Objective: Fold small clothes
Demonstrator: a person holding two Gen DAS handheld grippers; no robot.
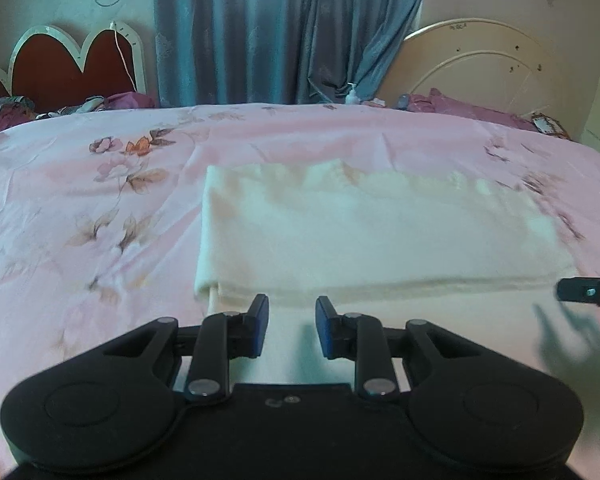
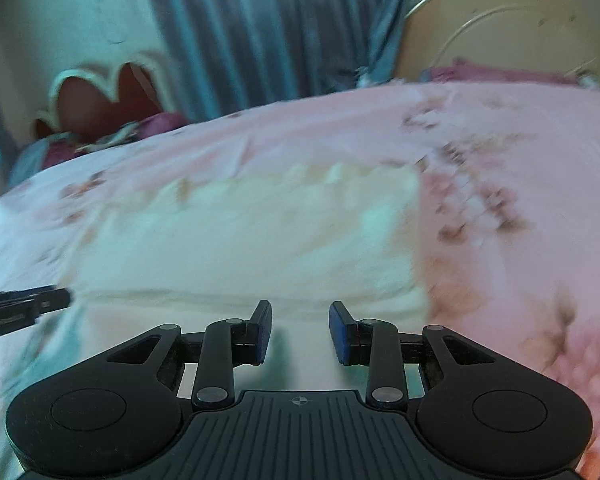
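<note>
Left gripper [image 1: 292, 326]: jaws parted, nothing between the blue pads; it hovers at the near edge of the cloth, towards that edge's left end.
Right gripper [image 2: 300, 332]: jaws likewise parted and empty; it hovers at the same near edge, towards the right end. This view is motion-blurred, so fine detail is unreliable.
Cream cloth [image 1: 364, 236]: lies flat on the bed [image 1: 100, 200], roughly mid-width, its long sides parallel to the near edge of the bed. A doubled layer shows along the near side, so it appears to be folded at least once. The near-left corner shows two plies slightly offset.
Supporting surface: pink floral sheet, soft and lightly wrinkled; it is likely to yield under downward pressure.
Step in hand (judgement): either a release after a fold or an approach for the next fold; the pictures do not settle which.
Grasp advice: if a further fold is intended, take the two near corners, one per gripper, and close on all plies together. Keep the lower finger from scooping up the sheet with the cloth.
Motion advice: lift both corners to equal height, carry them level towards the far edge of the cloth, and lay them down edge on edge.
Alignment check: compare the left and right sides before release; the offset plies at the near-left corner may need squaring first.
Risk: thin fabric can slip from one pad pair and skew the fold.
Surroundings: blue curtain [image 1: 276, 32] and headboards beyond the far edge of the bed, well apart from the work.
</note>
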